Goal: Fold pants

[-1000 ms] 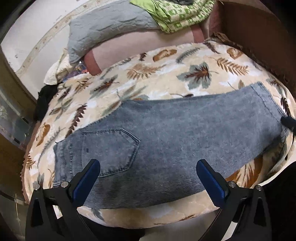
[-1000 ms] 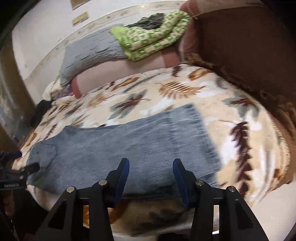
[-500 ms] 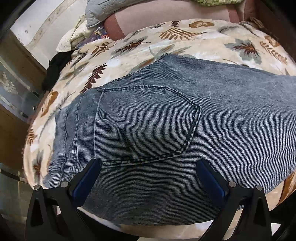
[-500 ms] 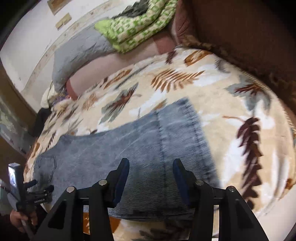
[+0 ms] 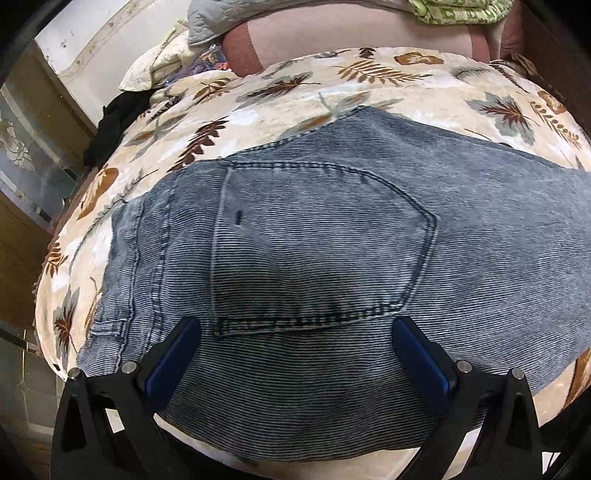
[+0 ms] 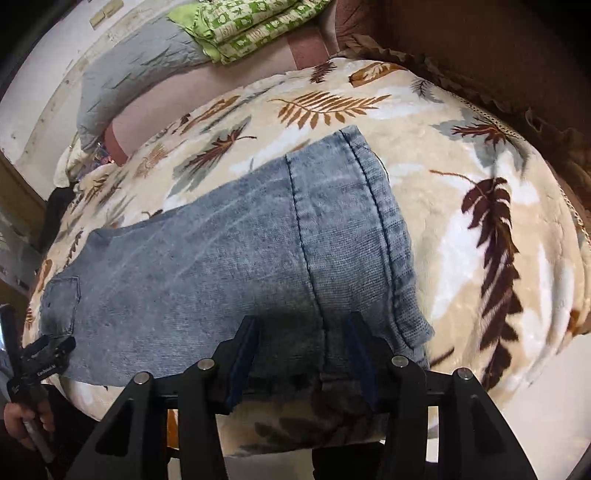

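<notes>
The pants lie flat along the near edge of a bed, on a leaf-patterned blanket, already doubled leg on leg. The waist end with its back pocket sits under the left gripper, and the leg hem sits under the right gripper.

The left gripper hangs just above the cloth below the pocket, its blue-padded fingers spread wide and holding nothing. The right gripper is low over the near edge of the leg end, just inside the hem; its fingers stand partly apart with denim between them, but no pinch shows yet.

The step in hand looks like taking hold of both ends for a cross fold. To do it well, each gripper should bite both layers at the near edge, so the lower leg does not slide out. The right one would do better to grip close to the stitched hem, where the cloth is stiffer. The end that gets lifted should rise only a little and travel straight along the leg, so the side seams stay lined up.

Room is good on the far side: bare blanket runs back to a pink bolster. On the near side the pants reach almost to the bed's rounded edge, so any pull toward the person may drag them off. To the right, a brown frilled cover borders the blanket, well apart from the hem.
</notes>
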Tool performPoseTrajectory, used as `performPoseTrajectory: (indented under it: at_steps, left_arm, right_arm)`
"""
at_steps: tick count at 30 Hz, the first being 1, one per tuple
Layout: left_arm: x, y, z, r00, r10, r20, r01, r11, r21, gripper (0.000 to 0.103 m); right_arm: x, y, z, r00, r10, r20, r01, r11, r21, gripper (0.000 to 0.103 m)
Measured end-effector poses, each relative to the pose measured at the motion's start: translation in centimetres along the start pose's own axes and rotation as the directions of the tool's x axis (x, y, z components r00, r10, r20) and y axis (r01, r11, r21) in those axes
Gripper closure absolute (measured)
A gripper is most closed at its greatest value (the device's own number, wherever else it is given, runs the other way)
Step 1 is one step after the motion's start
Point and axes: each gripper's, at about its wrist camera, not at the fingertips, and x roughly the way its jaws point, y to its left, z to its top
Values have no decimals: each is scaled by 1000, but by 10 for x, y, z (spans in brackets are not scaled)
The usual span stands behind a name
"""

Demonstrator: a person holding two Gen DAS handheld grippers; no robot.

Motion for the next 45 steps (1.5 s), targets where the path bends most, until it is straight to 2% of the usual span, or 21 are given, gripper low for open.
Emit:
performPoseTrajectory:
  at_steps: [5, 9, 11, 13, 15, 17, 23, 26, 31, 36, 40, 43, 45]
  left_arm:
    - [5, 16, 0, 1000, 2, -8, -2, 999, -37, 0]
    - [6, 24, 0, 999, -29, -30, 27, 997, -78, 0]
    - [2, 27, 1, 1000, -4, -28, 2, 997, -82, 0]
    - [-8, 28, 2, 1000, 21, -10, -21, 996, -85, 0]
    - [-18, 27, 5, 1000, 8, 13, -7, 997, -77, 0]
    - [-34, 20, 12, 998, -25, 53, 28, 998, -55, 0]
    - [-67, -21, 24, 987, -110, 118, 103, 993, 65, 0]
    - [-72, -47, 23, 982, -152, 109, 137, 982, 133, 0]
    - [-76, -79, 18, 981, -176, 81, 158, 968, 195, 0]
    - [-71, -88, 19, 983, -178, 53, 164, 967, 194, 0]
    - [-61, -89, 19, 986, -158, 43, 148, 972, 183, 0]
    - [-50, -89, 23, 989, -147, 22, 141, 976, 164, 0]
    - [-44, -87, 26, 991, -135, 14, 131, 981, 146, 0]
  right_arm:
    - [-4, 1, -3, 1000, -7, -4, 6, 1000, -10, 49]
    - [-9, 3, -5, 1000, -8, 27, 9, 1000, -21, 50]
    - [-18, -2, -6, 997, 49, 58, -49, 999, 6, 50]
    - [-31, -9, -6, 985, 120, 126, -124, 992, 26, 50]
    - [-43, -17, -4, 971, 139, 194, -151, 987, 52, 50]
    - [-48, -25, -1, 963, 160, 217, -181, 980, 82, 50]
    - [-50, -56, 5, 962, 174, 211, -214, 960, 181, 50]
    - [-50, -74, 6, 963, 181, 199, -224, 948, 225, 49]
    - [-29, -103, 7, 974, 206, 97, -227, 915, 334, 47]
    - [-16, -114, 1, 961, 275, 40, -270, 889, 370, 47]
    - [-11, -115, -4, 938, 342, 47, -332, 855, 398, 47]
    - [-8, -114, -6, 937, 347, 37, -331, 851, 407, 47]
    - [-7, -116, -9, 928, 370, 46, -351, 827, 438, 47]
